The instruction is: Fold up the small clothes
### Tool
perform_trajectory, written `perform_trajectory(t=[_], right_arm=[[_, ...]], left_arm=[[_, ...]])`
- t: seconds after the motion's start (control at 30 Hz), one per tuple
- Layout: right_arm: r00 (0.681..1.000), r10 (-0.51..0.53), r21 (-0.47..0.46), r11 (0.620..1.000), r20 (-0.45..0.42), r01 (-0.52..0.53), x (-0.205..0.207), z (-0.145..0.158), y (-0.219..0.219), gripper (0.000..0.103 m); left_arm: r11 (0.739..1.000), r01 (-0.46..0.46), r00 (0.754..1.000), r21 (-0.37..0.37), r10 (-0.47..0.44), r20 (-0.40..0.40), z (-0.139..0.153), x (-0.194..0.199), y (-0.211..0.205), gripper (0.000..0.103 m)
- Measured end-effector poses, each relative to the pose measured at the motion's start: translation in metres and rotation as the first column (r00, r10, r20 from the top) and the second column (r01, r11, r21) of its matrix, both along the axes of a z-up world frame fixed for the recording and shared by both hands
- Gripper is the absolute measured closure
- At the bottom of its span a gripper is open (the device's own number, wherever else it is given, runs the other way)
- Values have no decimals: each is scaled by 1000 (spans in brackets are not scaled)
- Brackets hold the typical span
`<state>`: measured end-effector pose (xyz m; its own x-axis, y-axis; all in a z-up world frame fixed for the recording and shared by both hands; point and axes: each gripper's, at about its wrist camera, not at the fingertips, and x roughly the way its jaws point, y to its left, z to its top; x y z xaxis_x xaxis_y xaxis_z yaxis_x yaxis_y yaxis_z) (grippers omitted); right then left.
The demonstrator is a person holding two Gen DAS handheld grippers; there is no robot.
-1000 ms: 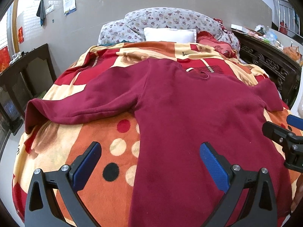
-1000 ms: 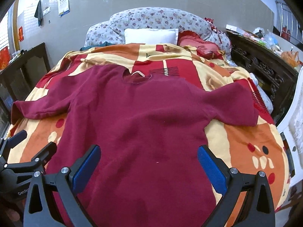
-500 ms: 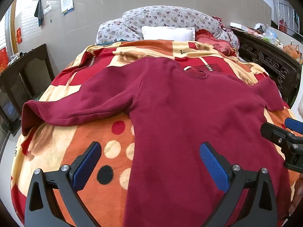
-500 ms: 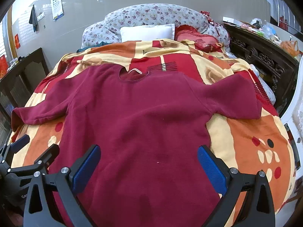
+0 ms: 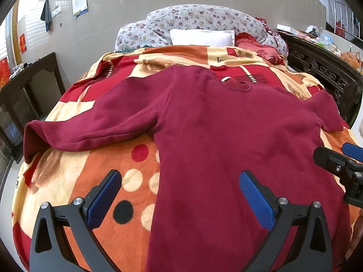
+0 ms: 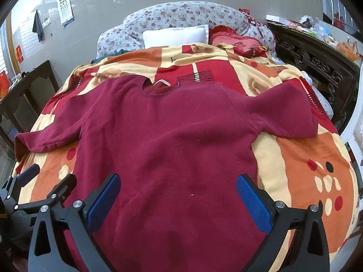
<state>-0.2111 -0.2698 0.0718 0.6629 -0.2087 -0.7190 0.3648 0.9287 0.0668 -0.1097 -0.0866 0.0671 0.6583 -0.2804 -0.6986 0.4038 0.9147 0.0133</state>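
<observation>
Across the patterned blanket [image 5: 68, 170] that covers the bed, a dark red sweater [image 5: 226, 136] is spread flat with its front up, its neckline [image 6: 158, 88] turned toward the white pillow [image 6: 175, 35] and its hem toward the cameras. Both sleeves are laid outward from the sweater's body: one sleeve [image 5: 90, 127] is stretched to the blanket's left edge, where its cuff is draped over the side, and the other sleeve [image 6: 283, 115] is extended toward the blanket's right edge. A pale loop is seen inside the neckline. The left gripper [image 5: 180, 196] is held above the sweater's lower left part, with its blue-padded fingers [image 5: 104, 198] spread wide apart and nothing between them; one finger is seen over the blanket just beside the sweater, the other over the sweater itself. The right gripper [image 6: 178, 198] is held above the sweater's lower middle, likewise spread wide and empty, with both fingers over the red cloth. Whether either gripper is touching the sweater cannot be told. Each gripper is visible at the edge of the other's view, near the sweater's hem. Beyond the sweater, a floral quilt [image 5: 204, 22] is bunched behind the pillow, a red cushion [image 6: 236, 43] is placed beside it, and dark carved furniture [image 6: 317, 63] is seen off the sweater's right side.
</observation>
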Motion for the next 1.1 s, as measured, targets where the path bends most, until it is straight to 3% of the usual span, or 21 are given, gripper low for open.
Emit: perform_trajectory(t=[1.1], right_arm=[[999,18,-14,1000,-51,-18,37,-16,8,0]], left_arm=[[999,-51,998,7,51,-32,-13,26,16,0]])
